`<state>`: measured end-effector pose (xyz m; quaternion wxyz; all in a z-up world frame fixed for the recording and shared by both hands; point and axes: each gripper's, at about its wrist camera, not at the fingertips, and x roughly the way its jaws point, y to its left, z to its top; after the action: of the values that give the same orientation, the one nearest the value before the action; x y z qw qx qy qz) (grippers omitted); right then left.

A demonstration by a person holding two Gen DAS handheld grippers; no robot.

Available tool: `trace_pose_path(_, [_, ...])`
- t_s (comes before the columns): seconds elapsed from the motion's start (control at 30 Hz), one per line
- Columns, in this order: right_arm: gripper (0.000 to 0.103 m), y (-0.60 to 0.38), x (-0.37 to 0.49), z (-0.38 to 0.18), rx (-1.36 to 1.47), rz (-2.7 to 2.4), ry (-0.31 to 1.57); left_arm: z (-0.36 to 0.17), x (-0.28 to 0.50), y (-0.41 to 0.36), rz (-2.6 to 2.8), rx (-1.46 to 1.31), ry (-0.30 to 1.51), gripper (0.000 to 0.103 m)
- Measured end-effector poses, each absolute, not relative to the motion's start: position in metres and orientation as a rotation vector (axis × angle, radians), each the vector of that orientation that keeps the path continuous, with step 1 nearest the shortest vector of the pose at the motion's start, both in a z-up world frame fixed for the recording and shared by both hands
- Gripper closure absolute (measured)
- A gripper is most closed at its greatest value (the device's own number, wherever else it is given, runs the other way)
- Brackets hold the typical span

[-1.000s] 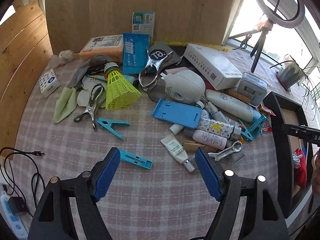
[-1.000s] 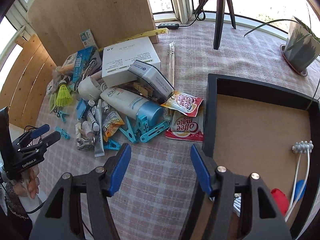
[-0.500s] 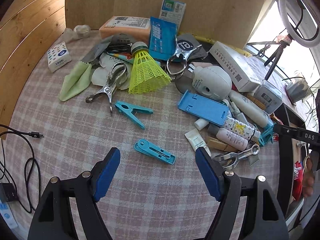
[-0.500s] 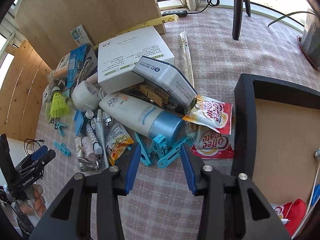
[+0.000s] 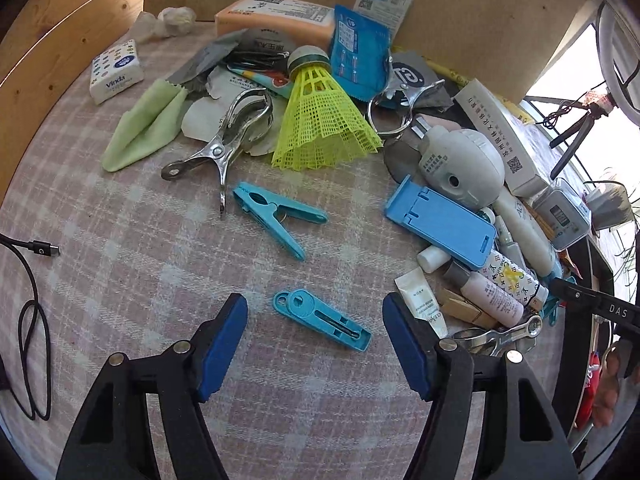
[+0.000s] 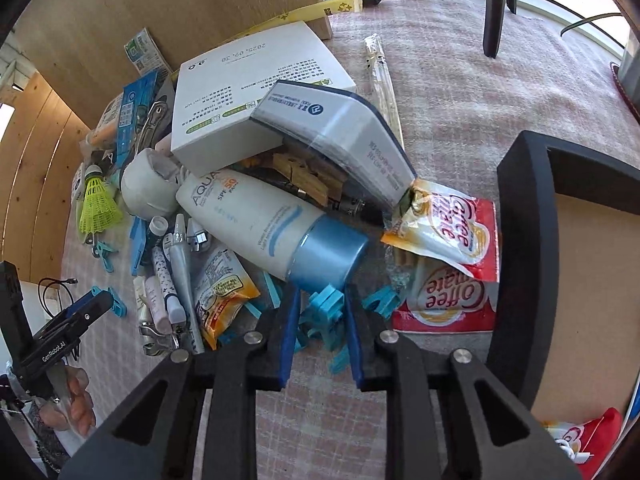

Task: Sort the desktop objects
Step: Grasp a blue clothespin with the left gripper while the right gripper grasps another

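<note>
Right wrist view: the right gripper (image 6: 322,334) points steeply down, its jaws narrowing around a blue clothes peg (image 6: 326,316) that stands between the pads; contact cannot be confirmed. The peg lies just below the blue cap of the sunscreen bottle (image 6: 264,232), with the Coffee-mate sachets (image 6: 444,264) to the bottle's right and the black tray (image 6: 524,264) beyond them. Only this view shows the tray's inside and the person's hand (image 6: 76,404) carrying the other tool.

The left wrist view shows the left gripper (image 5: 316,342), wide but closing, angled down over a flat blue clip (image 5: 322,320) between its pads, untouched. A second blue peg (image 5: 276,218) and the yellow shuttlecock (image 5: 320,120) lie beyond that clip.
</note>
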<state>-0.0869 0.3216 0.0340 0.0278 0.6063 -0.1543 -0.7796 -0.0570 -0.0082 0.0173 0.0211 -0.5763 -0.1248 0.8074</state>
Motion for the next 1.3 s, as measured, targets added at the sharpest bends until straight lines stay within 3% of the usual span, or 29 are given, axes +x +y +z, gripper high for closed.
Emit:
trace_pose_path(0.2, [0.081,0.326,-0.076,0.033,1.871,-2.36,-0.513,0.018,-0.054,-0.004,2.544,-1.759,-0.311,0.052])
trace_pose_path(0.3, [0.081,0.324,-0.071,0.033,1.862,-2.343,-0.504,0.018,-0.053,0.0,2.557,-1.754,-0.258,0.062])
trace_pose_path(0.4, [0.081,0.321,-0.067,0.034,1.861,-2.356,-0.456,0.019,-0.051,0.002,2.581,-1.752,-0.212,0.079])
trace_pose_path(0.6, [0.084,0.313,-0.066,0.033,1.851,-2.347,-0.404,0.019,-0.047,0.0,2.583,-1.738,-0.212,0.085])
trace_pose_path(0.8, [0.082,0.295,-0.07,0.029,1.901,-2.365,-0.241,0.02,-0.042,0.004,2.583,-1.733,-0.185,0.085])
trace_pose_path(1.07, [0.087,0.3,-0.061,0.027,1.925,-2.343,-0.185,0.021,-0.028,0.012,2.55,-1.73,-0.185,0.084])
trace_pose_path(1.1, [0.087,0.302,-0.059,0.027,1.92,-2.341,-0.199,0.022,-0.026,0.011,2.548,-1.74,-0.21,0.081])
trace_pose_path(1.17, [0.087,0.306,-0.056,0.027,1.921,-2.346,-0.211,0.026,-0.022,0.008,2.562,-1.738,-0.276,0.06])
trace_pose_path(1.3, [0.087,0.313,-0.052,0.027,1.918,-2.354,-0.239,0.039,-0.012,0.003,2.633,-1.734,-0.344,0.046])
